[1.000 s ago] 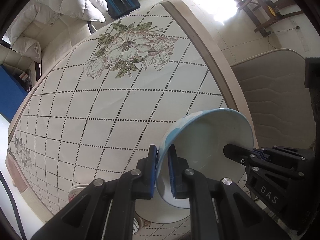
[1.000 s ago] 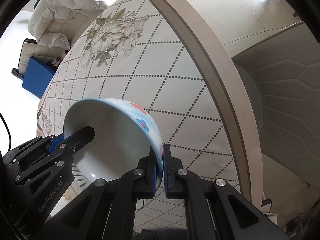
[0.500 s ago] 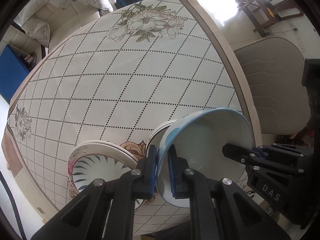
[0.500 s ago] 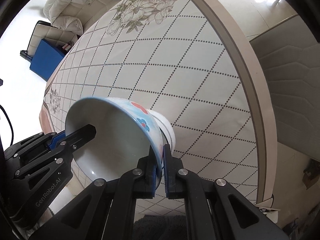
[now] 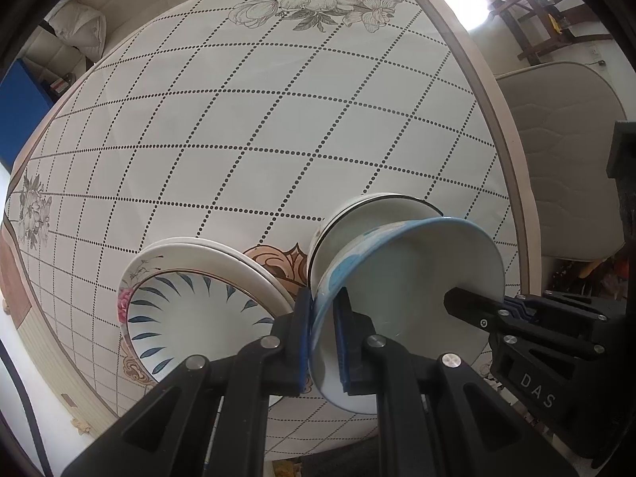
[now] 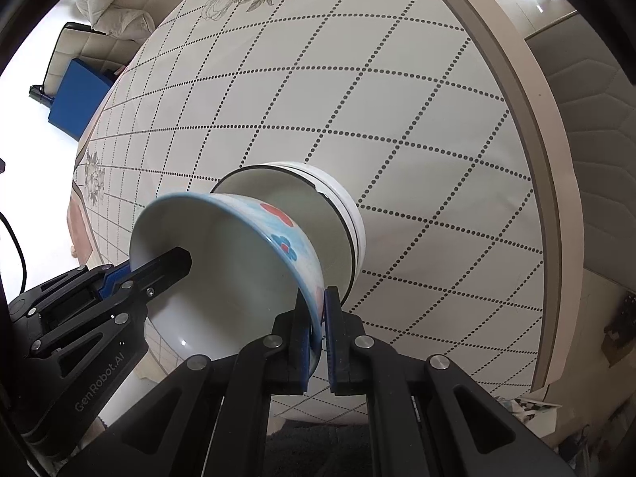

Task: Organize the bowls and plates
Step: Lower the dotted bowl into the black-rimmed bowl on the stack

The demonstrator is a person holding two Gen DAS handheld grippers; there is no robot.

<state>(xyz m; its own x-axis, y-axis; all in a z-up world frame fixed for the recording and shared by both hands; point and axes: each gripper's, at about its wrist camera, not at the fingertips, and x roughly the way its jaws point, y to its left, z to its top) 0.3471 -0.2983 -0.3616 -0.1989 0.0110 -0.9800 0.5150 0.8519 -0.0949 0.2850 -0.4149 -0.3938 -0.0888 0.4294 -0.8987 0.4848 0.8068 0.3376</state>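
Observation:
Both grippers hold one blue flowered bowl [image 5: 401,290] by opposite sides of its rim. My left gripper [image 5: 322,310] is shut on its left rim. My right gripper [image 6: 318,310] is shut on the rim of the same bowl [image 6: 238,254]. The bowl hangs tilted just above a white bowl with a dark rim line [image 5: 373,214], which also shows in the right wrist view [image 6: 338,206], on the table. A stack of plates [image 5: 190,298], the top one with blue leaf strokes, lies left of the white bowl.
The round table [image 5: 246,127] has a white diamond-patterned cloth with flower prints. A padded chair [image 5: 564,151] stands at its right edge. A sofa with cushions [image 6: 115,12] and a blue box [image 6: 79,99] are beyond the far side.
Both grippers have carried the blue bowl back toward the near table edge. The white bowl and the plate stack have come into view beneath and beside it.

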